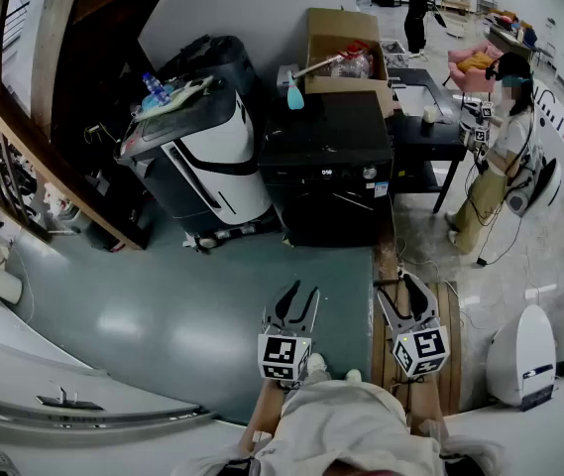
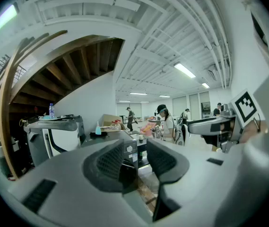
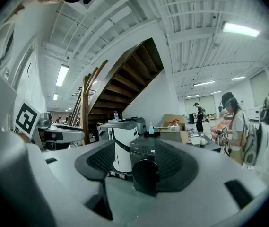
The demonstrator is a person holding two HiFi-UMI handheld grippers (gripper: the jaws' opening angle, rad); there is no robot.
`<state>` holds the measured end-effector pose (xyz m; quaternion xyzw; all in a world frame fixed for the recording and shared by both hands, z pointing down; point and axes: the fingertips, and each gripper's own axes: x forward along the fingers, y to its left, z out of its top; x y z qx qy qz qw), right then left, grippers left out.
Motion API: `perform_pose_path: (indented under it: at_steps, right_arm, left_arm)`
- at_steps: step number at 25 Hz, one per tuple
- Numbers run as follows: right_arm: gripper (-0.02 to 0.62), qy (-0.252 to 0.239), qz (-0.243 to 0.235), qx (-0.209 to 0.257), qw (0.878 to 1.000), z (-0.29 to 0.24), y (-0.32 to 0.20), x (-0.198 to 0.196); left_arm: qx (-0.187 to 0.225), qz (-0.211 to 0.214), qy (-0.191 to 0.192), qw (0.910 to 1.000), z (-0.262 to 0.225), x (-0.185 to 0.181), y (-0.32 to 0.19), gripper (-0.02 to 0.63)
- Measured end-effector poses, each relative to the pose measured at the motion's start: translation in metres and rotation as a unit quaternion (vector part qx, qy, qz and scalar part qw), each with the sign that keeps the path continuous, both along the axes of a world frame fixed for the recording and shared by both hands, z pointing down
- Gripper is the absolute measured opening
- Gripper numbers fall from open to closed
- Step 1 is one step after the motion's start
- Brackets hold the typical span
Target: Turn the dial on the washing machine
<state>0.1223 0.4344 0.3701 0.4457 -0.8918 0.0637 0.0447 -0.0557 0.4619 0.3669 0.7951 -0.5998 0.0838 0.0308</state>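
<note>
Washing machine [image 1: 326, 157], black, dial [image 1: 369, 172] on its front: well ahead of both grippers. Left gripper [image 1: 299, 294]: jaws apart, empty. Right gripper [image 1: 398, 288]: jaws apart, empty.

washing machine [image 1: 326, 157]: black casing, smooth, slightly glossy, centre of the head view
floor [image 1: 163, 305]: grey-green, smooth, shiny with pale reflections
box [image 1: 333, 30]: matt brown cardboard, upper centre
staircase [image 1: 34, 117]: brown wood, upper left
left gripper [image 2: 135, 155]: matt grey plastic; pads [image 2: 110, 162] dark, ribbed

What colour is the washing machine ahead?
The washing machine is black; the head view shows it best.
</note>
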Motion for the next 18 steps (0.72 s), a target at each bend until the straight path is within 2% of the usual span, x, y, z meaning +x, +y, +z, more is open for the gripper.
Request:
perform_pose_path:
  at_steps: [9, 18]
  right_arm:
    - [0.256, -0.023, 0.009, -0.013, 1.0, 0.009, 0.007, 0.032]
    - [0.258, -0.013, 0.003, -0.026, 1.0, 0.02, -0.011, 0.034]
  left_arm:
    - [-0.003, 0.0, -0.001, 1.0, 0.005, 0.035, 0.003, 0.156]
    - [-0.016, 0.015, -0.017, 0.9996, 0.013, 0.053, -0.024, 0.156]
